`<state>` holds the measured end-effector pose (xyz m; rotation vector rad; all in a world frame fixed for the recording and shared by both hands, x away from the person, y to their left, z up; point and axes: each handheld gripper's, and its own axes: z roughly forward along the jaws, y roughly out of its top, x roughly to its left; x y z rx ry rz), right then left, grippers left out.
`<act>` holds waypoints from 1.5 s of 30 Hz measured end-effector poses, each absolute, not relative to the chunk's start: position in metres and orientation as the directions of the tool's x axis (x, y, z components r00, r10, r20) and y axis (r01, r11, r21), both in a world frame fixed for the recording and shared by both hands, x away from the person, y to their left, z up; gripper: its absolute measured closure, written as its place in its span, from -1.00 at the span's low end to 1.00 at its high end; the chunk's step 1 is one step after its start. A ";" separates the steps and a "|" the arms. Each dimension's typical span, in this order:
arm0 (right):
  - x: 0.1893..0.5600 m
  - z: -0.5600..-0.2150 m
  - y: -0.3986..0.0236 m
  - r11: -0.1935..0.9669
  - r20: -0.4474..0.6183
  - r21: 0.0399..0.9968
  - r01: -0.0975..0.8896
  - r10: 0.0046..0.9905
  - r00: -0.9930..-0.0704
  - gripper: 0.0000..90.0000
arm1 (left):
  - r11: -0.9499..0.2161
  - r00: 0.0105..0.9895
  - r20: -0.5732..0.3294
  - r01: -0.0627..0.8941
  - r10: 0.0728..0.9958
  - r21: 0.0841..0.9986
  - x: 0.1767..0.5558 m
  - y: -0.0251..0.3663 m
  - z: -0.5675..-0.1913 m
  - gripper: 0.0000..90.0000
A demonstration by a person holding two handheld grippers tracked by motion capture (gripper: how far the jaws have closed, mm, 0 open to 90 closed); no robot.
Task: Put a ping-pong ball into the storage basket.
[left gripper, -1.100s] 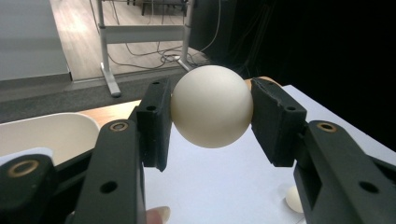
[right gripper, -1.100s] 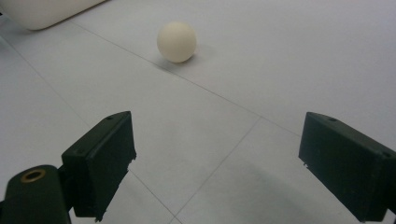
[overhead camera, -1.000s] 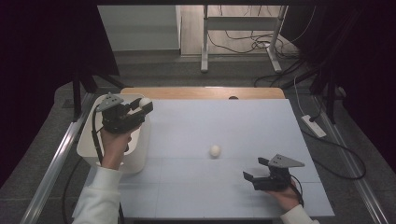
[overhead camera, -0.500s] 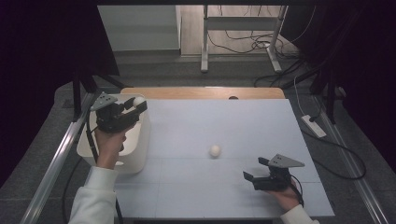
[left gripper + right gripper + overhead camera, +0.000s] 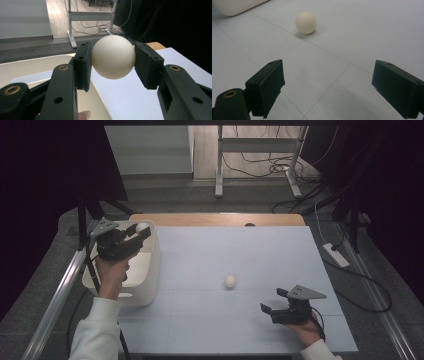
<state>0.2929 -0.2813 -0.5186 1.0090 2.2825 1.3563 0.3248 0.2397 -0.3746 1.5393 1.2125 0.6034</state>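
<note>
A ball (image 5: 113, 56) sits pinched in the left gripper's (image 5: 134, 233) fingers, seemingly over the bin (image 5: 148, 270) at the bench's left edge, awaiting release; the right gripper's (image 5: 272, 308) fingers are spread.

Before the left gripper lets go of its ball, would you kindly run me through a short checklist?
1. Held ball clamped between both pads of the left gripper: ok.
2. Ball above the white bin: ok, near its far rim.
3. Bin upright on the table, opening free: ok.
4. Right gripper open, apart from the bin: ok.
5. Second ball at rest on the table: ok.
6. What already lies in the bin: cannot tell.
</note>
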 end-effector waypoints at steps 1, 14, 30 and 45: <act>0.293 -0.518 -0.281 0.306 0.094 0.856 0.417 0.700 -0.708 -0.76 | 0.050 0.362 -0.202 0.388 0.910 0.920 0.325 0.240 -0.375 0.13; 0.293 -0.519 -0.281 0.304 0.096 0.855 0.420 0.704 -0.704 -0.76 | 0.069 0.317 -0.210 0.405 0.925 0.912 0.328 0.256 -0.373 0.13; 0.294 -0.519 -0.281 0.310 0.092 0.851 0.424 0.708 -0.701 -0.76 | 0.076 0.231 -0.194 0.439 0.953 0.895 0.330 0.281 -0.373 0.13; 0.294 -0.519 -0.281 0.308 0.094 0.851 0.425 0.707 -0.701 -0.76 | 0.049 0.218 -0.189 0.524 0.957 0.850 0.338 0.285 -0.384 0.13</act>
